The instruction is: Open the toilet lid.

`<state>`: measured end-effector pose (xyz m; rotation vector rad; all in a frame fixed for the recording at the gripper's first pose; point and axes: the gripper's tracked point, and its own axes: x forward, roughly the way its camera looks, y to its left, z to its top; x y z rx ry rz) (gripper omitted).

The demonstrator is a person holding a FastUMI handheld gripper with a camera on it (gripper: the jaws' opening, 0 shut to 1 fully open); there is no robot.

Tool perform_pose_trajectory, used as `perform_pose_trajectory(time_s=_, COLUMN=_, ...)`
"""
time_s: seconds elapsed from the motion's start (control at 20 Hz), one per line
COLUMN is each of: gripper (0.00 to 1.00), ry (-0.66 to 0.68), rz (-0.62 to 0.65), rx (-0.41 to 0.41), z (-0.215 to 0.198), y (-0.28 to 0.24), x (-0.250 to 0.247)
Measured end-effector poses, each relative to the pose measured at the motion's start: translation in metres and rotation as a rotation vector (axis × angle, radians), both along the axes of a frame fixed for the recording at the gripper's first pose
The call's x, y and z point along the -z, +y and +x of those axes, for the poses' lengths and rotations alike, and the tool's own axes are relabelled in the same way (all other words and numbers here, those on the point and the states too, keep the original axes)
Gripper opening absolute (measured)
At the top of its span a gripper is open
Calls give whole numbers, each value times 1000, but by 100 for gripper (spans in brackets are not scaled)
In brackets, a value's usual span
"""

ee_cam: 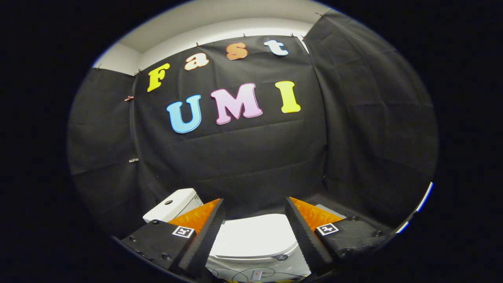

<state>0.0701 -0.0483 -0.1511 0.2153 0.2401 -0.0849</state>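
Observation:
A white toilet stands below me against the black cloth wall. Its white lid (pixel 251 236) lies flat and closed over the bowl, seen between my two fingers and well beyond them. The white tank (pixel 173 206) sits to the left of the lid, partly hidden behind my left finger (pixel 204 232). My gripper (pixel 255 206) hangs above the toilet with its fingers wide apart and nothing between them. It touches neither the lid nor the tank.
Black cloth walls close in behind and on both sides of the toilet. A thin cable (pixel 251 272) and a small tag lie on the toilet's front below the lid. A pale ceiling (pixel 220 27) shows above the cloth.

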Motion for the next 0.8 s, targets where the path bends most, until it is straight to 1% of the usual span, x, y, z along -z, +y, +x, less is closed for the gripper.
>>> perform_pose_trajectory(time_s=0.3, gripper=96, ry=145, rz=169, rx=59, z=20, y=-35, x=91)
perform_pose_trajectory(time_s=0.5, gripper=96, ry=252, rz=318, rx=110, z=30, y=-57, x=161)
perform_pose_trajectory(time_s=0.65, gripper=96, ry=329, rz=450, rx=131, z=35, y=-66, x=212)
perform_pose_trajectory(time_s=0.7, gripper=93, ry=353, rz=486, rx=138, z=37, y=-67, x=229)
perform_pose_trajectory(time_s=0.8, gripper=93, ry=389, rz=539, rx=156, z=39, y=-72, x=260)
